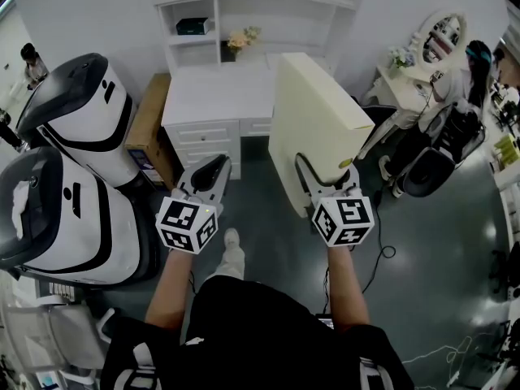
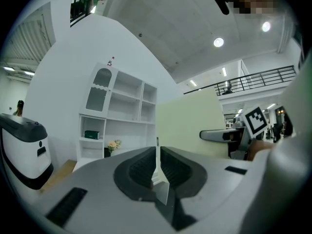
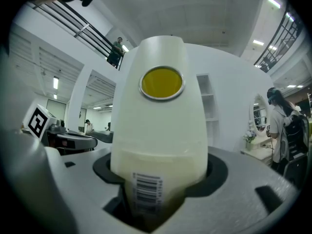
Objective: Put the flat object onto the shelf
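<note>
Cream board (image 1: 313, 128) stands on edge, upright, held in the air in front of the white desk (image 1: 215, 96) and its shelf (image 1: 268, 2). Its near lower edge sits in the right gripper (image 1: 327, 169), jaws clamped on both faces. To its left, clear of it, the left gripper (image 1: 216, 165) has its jaws closed and empty.
</note>
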Available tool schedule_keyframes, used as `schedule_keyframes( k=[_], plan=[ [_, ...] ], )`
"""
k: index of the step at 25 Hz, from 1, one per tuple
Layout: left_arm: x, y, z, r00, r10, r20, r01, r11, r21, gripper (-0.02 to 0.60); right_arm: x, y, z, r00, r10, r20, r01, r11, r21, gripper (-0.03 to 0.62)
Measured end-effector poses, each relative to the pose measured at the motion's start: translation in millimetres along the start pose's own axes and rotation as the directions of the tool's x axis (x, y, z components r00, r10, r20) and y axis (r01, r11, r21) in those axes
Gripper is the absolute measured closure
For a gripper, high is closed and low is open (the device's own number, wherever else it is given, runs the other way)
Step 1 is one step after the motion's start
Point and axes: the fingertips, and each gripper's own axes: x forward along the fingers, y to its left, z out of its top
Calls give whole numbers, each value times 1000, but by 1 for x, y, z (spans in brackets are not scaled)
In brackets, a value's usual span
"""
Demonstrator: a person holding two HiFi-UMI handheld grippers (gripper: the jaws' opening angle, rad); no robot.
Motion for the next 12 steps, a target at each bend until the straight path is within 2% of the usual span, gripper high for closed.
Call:
schedule_keyframes(
  k=[12],
  plan=[
    [65, 53, 10, 1000, 15, 12, -15, 1000, 13, 554, 80, -30, -5, 1000, -16, -8, 16, 1000, 12, 290]
  ],
)
